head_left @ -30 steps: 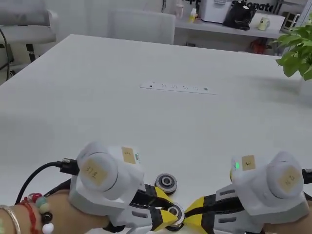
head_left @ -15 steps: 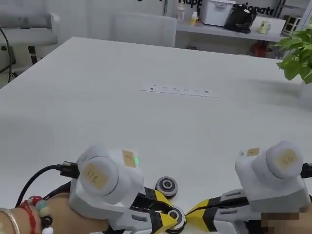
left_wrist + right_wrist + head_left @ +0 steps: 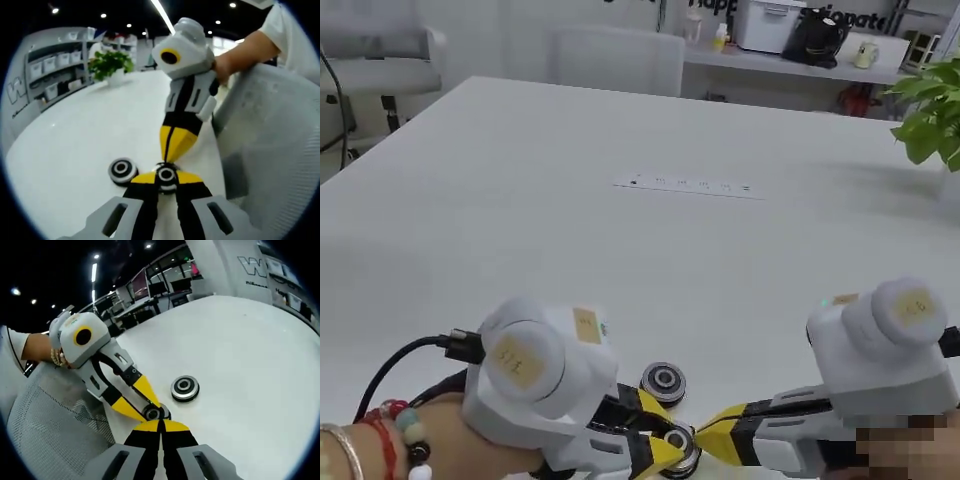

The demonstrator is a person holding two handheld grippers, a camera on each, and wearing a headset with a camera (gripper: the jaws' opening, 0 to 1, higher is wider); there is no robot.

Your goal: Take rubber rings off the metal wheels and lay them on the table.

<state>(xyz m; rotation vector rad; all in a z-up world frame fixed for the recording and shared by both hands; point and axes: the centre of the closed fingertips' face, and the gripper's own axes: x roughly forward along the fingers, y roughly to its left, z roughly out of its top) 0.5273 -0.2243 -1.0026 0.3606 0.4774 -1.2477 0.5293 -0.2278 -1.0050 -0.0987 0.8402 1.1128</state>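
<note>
Now the left gripper [image 3: 166, 181] clamps a metal wheel [image 3: 166, 174] at the table's [image 3: 620, 250] near edge, right gripper [image 3: 161, 424] jaws pressed together at its rim, so hold that wheel rock steady and peel the rubber ring [image 3: 145, 414] straight off, clear of the second wheel [image 3: 663, 378] just beside.

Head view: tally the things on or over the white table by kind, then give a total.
Metal wheels: 2 (loose wheel, held wheel)
Grippers: 2 (left gripper, right gripper)
Socket strip: 1
Total: 5
</note>
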